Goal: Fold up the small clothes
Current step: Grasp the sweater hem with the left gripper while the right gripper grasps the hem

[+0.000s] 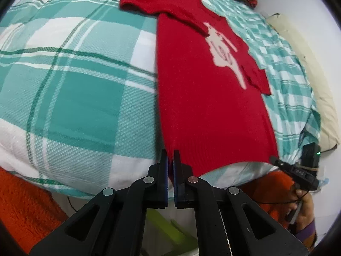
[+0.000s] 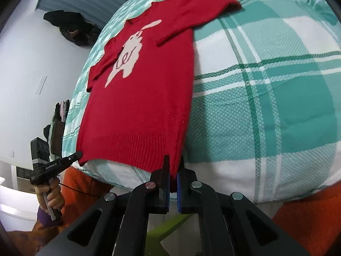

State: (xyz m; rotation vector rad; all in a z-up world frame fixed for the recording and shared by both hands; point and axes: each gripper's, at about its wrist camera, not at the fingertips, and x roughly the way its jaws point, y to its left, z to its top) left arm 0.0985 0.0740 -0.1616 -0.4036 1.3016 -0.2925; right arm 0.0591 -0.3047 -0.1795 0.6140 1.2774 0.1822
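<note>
A small red knitted sweater (image 1: 204, 98) with a white rabbit figure lies flat, front up, on a teal and white checked bedcover (image 1: 81, 89). Its hem is at the near edge of the bed, its sleeves spread at the far end. My left gripper (image 1: 170, 155) is shut on the hem's left corner. My right gripper (image 2: 174, 162) is shut on the hem's right corner of the sweater (image 2: 145, 98). Each gripper shows in the other's view, at the opposite hem corner: the right one (image 1: 277, 161), the left one (image 2: 76, 154).
The bedcover (image 2: 266, 106) covers a rounded mattress. An orange blanket (image 1: 27, 207) hangs below the bed's front edge. A cream pillow (image 1: 319, 98) lies along the white wall. Dark clothes (image 2: 70, 27) are piled by the wall beyond the bed.
</note>
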